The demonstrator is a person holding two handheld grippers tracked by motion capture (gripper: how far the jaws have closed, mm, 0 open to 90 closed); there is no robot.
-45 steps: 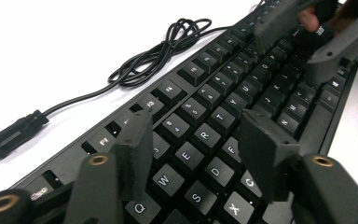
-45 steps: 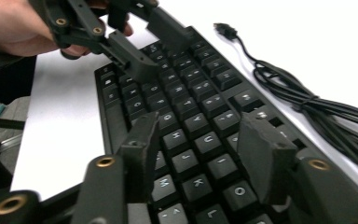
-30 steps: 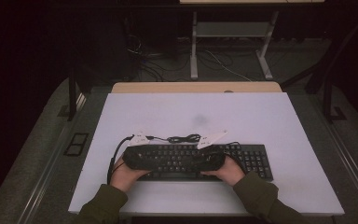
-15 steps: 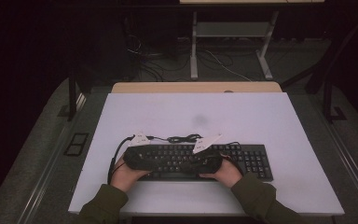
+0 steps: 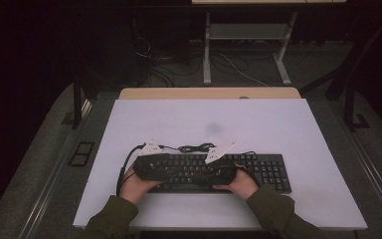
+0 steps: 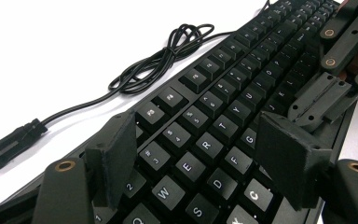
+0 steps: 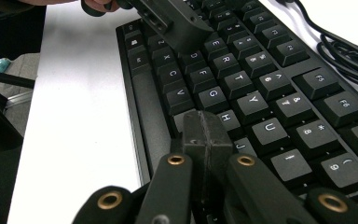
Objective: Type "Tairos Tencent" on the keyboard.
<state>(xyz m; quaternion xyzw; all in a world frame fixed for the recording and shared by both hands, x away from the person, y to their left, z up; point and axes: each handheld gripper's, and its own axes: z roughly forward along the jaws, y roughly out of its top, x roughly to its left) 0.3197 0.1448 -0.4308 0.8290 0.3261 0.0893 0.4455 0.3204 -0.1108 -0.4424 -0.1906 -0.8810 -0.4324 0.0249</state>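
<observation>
Barely anything has shifted since a second ago, both hands hover over the keyboard [image 5: 214,172] at the table's [image 5: 288,129] near edge. Left gripper [image 6: 200,161] jaws are spread above the letter keys, right gripper [image 7: 207,133] jaws pressed together near H. Looks like key-pressing; next needs one precise poke.

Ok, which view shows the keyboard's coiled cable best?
The left gripper view: the coiled cable lies clear on the table beside the keyboard. The high view shows it small; the right gripper view catches some strands.
</observation>
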